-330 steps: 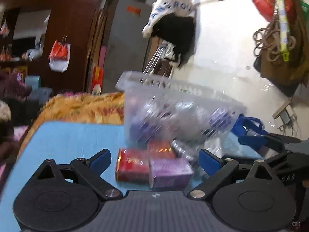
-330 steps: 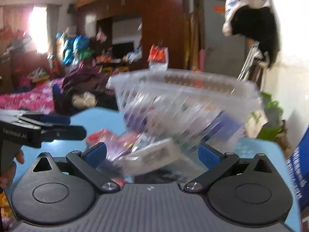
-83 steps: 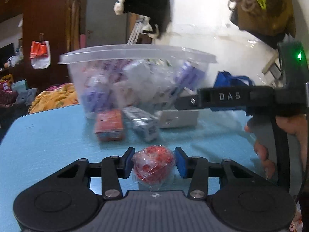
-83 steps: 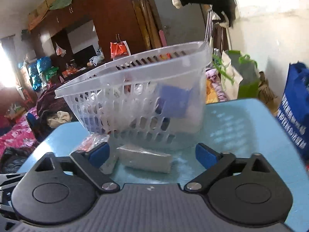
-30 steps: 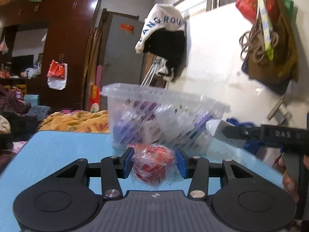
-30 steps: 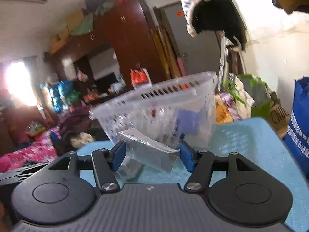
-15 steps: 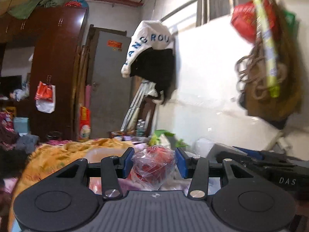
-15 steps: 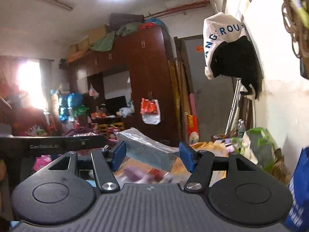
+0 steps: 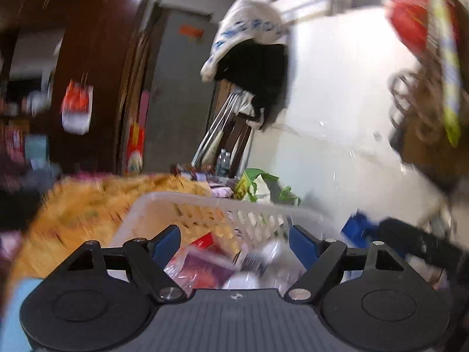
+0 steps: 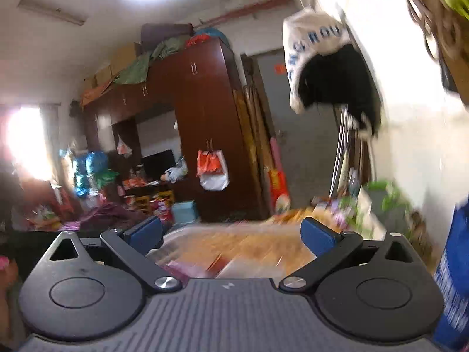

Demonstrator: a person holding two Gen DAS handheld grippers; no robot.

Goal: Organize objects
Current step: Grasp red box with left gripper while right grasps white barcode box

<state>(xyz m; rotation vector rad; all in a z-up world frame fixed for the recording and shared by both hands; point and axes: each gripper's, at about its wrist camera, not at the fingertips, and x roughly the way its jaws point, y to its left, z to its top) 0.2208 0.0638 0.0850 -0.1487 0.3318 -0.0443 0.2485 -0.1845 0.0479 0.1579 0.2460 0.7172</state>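
Left gripper [image 9: 234, 242]: blue-padded jaws spread wide, nothing between them. Below: white slotted basket [image 9: 258, 209] holding blurred packets [image 9: 202, 264], red, purple and clear-wrapped.

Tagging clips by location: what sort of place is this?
Most likely a cluttered home bedroom or living room: a tall dark wood wardrobe with boxes piled on top, clothes hanging on the wall, and a white plastic basket of small packets.

Packets [image 9: 205, 264] lie in the basket [image 9: 222, 205]; a blanket [image 9: 88, 202] lies left of it; a wardrobe [image 10: 205, 123] stands behind.
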